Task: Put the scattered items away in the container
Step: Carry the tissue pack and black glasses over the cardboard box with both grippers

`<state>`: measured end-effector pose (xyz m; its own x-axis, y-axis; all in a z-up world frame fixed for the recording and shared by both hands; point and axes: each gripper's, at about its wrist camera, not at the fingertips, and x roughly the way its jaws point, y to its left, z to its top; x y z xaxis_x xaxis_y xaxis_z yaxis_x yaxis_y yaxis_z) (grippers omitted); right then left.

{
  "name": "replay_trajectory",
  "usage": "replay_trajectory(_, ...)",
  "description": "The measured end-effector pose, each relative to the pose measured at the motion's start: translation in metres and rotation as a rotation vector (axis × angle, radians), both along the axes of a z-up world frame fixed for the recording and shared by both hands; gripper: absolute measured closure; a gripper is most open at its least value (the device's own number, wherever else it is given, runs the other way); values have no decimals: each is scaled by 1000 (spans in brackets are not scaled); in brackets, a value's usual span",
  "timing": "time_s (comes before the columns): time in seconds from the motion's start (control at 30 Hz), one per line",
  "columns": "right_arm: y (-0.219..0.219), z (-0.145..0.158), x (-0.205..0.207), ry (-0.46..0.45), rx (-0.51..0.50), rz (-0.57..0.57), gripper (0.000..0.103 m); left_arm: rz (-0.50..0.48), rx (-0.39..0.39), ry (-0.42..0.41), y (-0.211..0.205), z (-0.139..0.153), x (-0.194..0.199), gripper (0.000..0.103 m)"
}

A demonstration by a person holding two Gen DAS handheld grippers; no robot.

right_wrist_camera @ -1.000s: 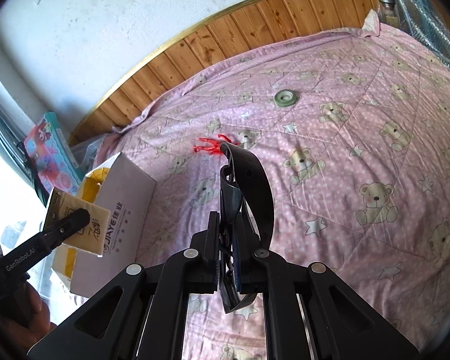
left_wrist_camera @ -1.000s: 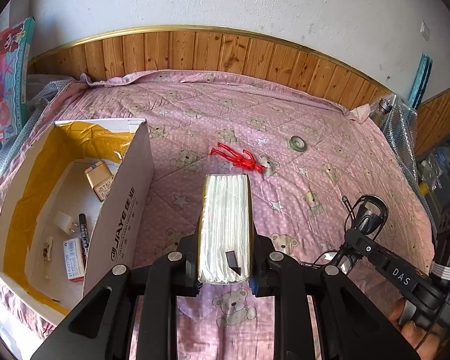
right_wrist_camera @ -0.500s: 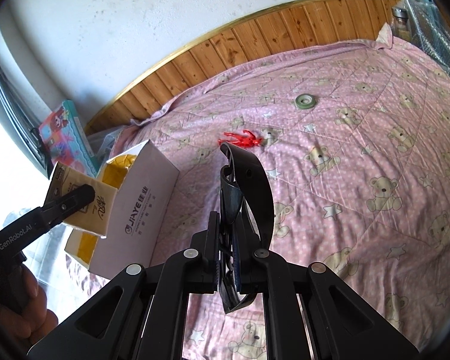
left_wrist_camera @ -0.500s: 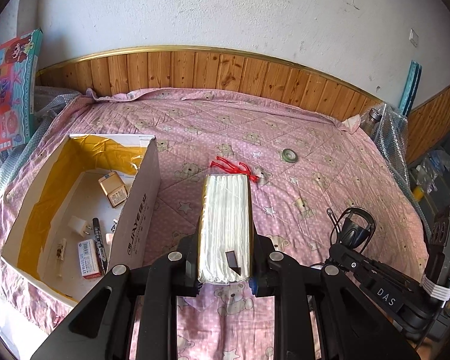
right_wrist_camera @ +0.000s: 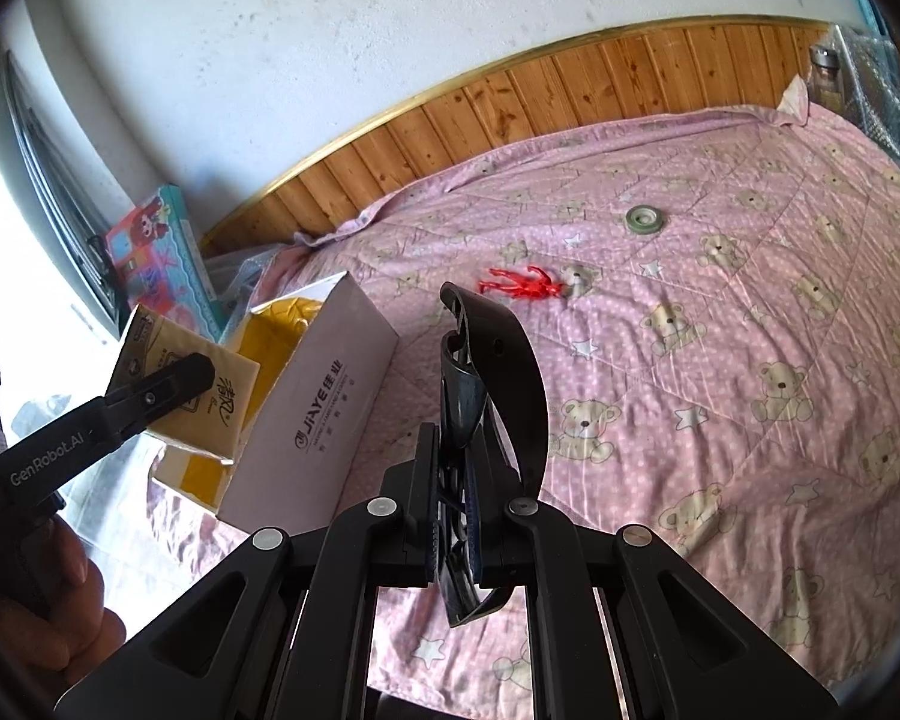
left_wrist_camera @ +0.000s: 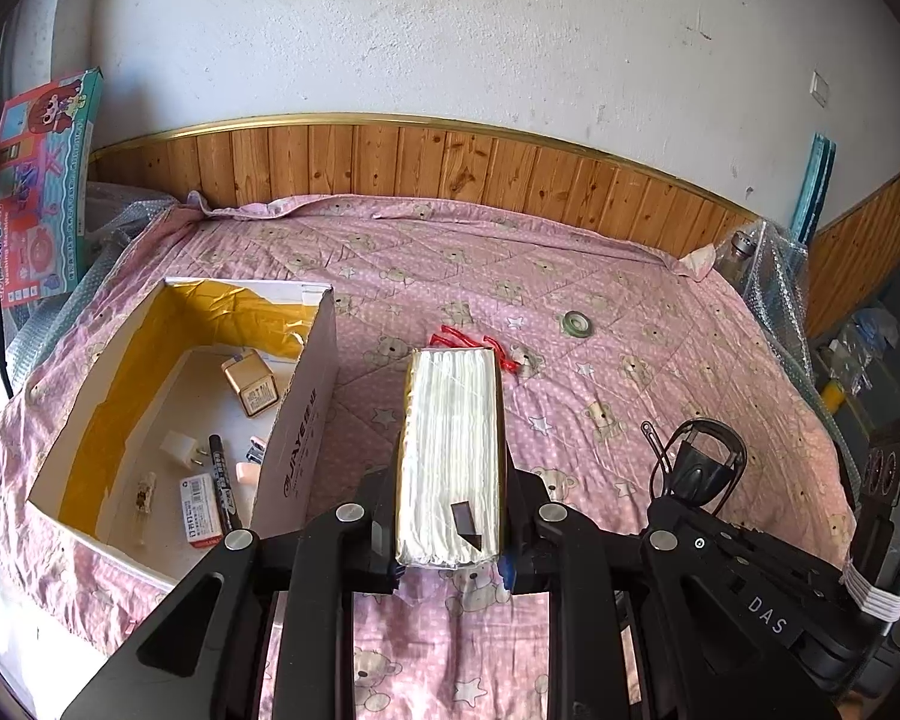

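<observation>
Cardboard box [left_wrist_camera: 294, 420] sits open-topped at the bed's left edge on the pink bedspread [left_wrist_camera: 660, 360], small items already inside. My left gripper [left_wrist_camera: 450, 564] pinches the tissue pack [left_wrist_camera: 450, 450], held in the air just right of the box's near wall. My right gripper [right_wrist_camera: 456, 546] clamps a black clip [right_wrist_camera: 498, 384]. Farther out lie a red figurine [right_wrist_camera: 522, 285] and tape roll [right_wrist_camera: 647, 218], well apart, open quilt around them.
</observation>
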<state>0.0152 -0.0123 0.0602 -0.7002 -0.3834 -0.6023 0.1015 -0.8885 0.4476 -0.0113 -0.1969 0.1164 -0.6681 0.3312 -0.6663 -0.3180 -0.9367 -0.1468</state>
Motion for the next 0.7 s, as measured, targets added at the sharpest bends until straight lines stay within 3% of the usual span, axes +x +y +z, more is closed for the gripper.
replay_trajectory(0.7, -34, 21, 17, 41, 18, 68, 95, 35, 32, 24, -35, 9, 13, 80)
